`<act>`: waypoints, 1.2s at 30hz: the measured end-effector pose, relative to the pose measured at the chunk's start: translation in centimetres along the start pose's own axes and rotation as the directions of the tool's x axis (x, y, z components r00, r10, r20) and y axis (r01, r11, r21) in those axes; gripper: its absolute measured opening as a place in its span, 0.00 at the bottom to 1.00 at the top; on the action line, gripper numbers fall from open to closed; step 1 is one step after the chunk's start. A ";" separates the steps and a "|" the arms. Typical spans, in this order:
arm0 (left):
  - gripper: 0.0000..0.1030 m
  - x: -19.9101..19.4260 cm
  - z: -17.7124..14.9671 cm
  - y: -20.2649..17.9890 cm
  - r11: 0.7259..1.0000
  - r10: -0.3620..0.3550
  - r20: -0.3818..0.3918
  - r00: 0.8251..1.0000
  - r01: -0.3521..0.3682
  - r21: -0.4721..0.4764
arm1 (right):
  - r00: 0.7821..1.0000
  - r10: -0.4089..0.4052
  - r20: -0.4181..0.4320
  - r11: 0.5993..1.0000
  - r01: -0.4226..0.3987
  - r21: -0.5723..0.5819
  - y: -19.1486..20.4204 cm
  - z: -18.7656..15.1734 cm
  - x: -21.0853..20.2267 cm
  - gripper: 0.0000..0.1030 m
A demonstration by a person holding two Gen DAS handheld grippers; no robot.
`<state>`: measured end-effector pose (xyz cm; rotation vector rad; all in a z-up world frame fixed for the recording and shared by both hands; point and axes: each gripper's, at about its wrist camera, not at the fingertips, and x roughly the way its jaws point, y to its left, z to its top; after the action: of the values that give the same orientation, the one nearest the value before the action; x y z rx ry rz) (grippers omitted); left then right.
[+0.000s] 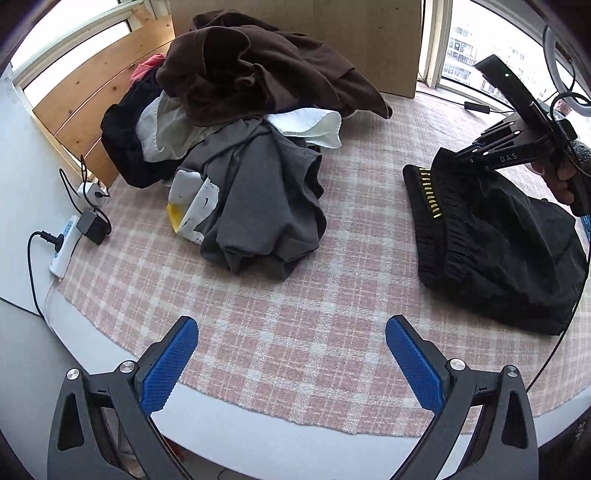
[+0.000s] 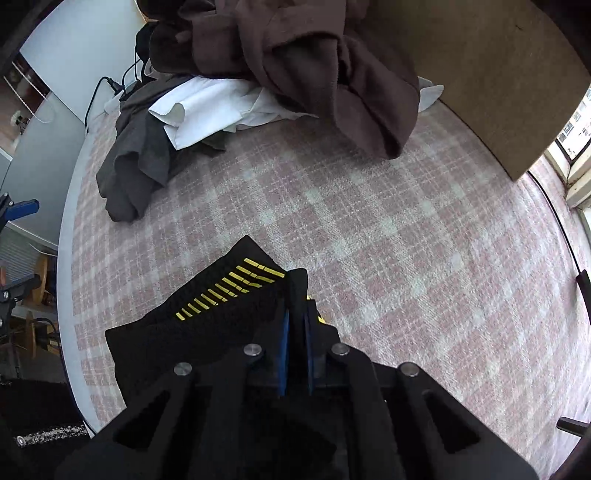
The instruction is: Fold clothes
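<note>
A black garment with a ribbed waistband and yellow dashes [image 1: 491,236] lies on the right of the pink plaid cloth [image 1: 295,302]. My right gripper [image 2: 295,314] is shut on a fold of that black garment [image 2: 207,317], its blue pads pinching the fabric; the left wrist view shows the right gripper [image 1: 476,151] with a hand around its handle. My left gripper [image 1: 291,332] hovers open over the plaid near the table's front edge, with nothing between its blue pads. A heap of unfolded clothes sits at the back: a brown garment [image 1: 258,66], a grey one [image 1: 266,199] and a white one [image 1: 306,125].
A power strip [image 1: 64,243] with plugs and cables lies on the table's left rim. A wooden board [image 1: 332,33] stands behind the heap, with wooden slats [image 1: 103,92] to its left. Windows run along the back right.
</note>
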<state>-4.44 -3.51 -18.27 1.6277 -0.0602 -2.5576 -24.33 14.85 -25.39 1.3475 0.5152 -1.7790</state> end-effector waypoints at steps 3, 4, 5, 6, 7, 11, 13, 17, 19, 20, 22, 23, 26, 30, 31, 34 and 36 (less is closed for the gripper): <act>0.99 1.6 3.3 -1.5 0.996 -0.050 0.015 0.999 0.049 0.072 | 0.994 -0.011 0.108 0.998 0.003 0.066 1.6 -3.8 -5.7 0.07; 0.99 2.2 4.5 -2.1 0.992 -0.077 0.016 0.997 0.075 0.100 | 0.990 -0.017 0.142 0.996 0.004 0.094 2.0 -5.6 -7.7 0.07; 0.99 3.0 5.9 -2.9 0.986 -0.106 0.011 0.994 0.104 0.131 | 0.984 -0.024 0.175 0.993 0.003 0.122 2.4 -7.4 -9.8 0.07; 0.99 3.7 7.1 -3.8 0.977 -0.137 0.005 0.991 0.134 0.163 | 0.980 -0.037 0.194 0.988 0.006 0.156 3.1 -9.4 -11.5 0.07; 0.99 4.5 8.3 -5.0 0.967 -0.168 -0.001 0.986 0.165 0.195 | 0.979 -0.056 0.198 0.982 0.018 0.189 3.6 -11.4 -12.7 0.07; 0.99 8.1 12.0 -8.9 0.924 -0.238 -0.066 0.969 0.247 0.292 | 0.971 -0.164 0.177 0.940 0.099 0.327 5.5 -18.9 -15.7 0.07; 0.99 9.7 13.1 -10.1 0.907 -0.267 -0.106 0.958 0.287 0.307 | 0.965 -0.196 0.174 0.907 0.111 0.407 5.9 -21.8 -16.4 0.07; 0.99 11.4 14.4 -11.1 0.888 -0.322 -0.168 0.932 0.359 0.288 | 0.959 -0.236 0.160 0.848 0.123 0.515 6.3 -25.3 -16.7 0.07; 0.98 11.1 14.8 -11.0 0.880 -0.347 -0.187 0.919 0.388 0.275 | 0.956 -0.248 0.156 0.835 0.129 0.535 6.8 -25.7 -16.5 0.07; 0.98 10.7 15.0 -10.8 0.873 -0.365 -0.185 0.913 0.404 0.272 | 0.955 -0.253 0.156 0.832 0.132 0.539 7.1 -25.7 -16.3 0.07; 0.98 10.0 15.5 -10.6 0.865 -0.385 -0.172 0.907 0.419 0.276 | 0.952 -0.262 0.155 0.830 0.141 0.539 7.8 -25.6 -15.9 0.07; 0.98 9.9 15.7 -10.6 0.862 -0.389 -0.174 0.905 0.424 0.278 | 0.950 -0.270 0.154 0.831 0.149 0.536 8.1 -25.5 -15.8 0.07; 0.98 10.6 16.6 -10.9 0.858 -0.382 -0.203 0.902 0.428 0.283 | 0.950 -0.269 0.161 0.835 0.147 0.530 8.4 -25.0 -15.5 0.07; 0.98 12.3 17.0 -12.2 0.868 -0.317 -0.245 0.916 0.384 0.315 | 0.946 -0.281 0.160 0.832 0.157 0.532 8.4 -24.6 -15.5 0.07; 0.97 12.8 17.0 -12.4 0.869 -0.304 -0.257 0.917 0.378 0.319 | 0.946 -0.284 0.159 0.830 0.159 0.534 8.4 -24.6 -15.5 0.07; 0.97 13.5 16.6 -12.5 0.877 -0.254 -0.271 0.928 0.340 0.341 | 0.943 -0.295 0.154 0.824 0.170 0.540 8.2 -24.7 -15.7 0.07; 0.97 13.4 16.3 -12.1 0.878 -0.246 -0.270 0.931 0.332 0.344 | 0.943 -0.300 0.147 0.821 0.176 0.543 8.3 -24.8 -15.7 0.07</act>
<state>-25.71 6.56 -24.51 2.2098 -0.3467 -2.6869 -1.71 33.96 -18.05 1.4513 0.0635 -2.3693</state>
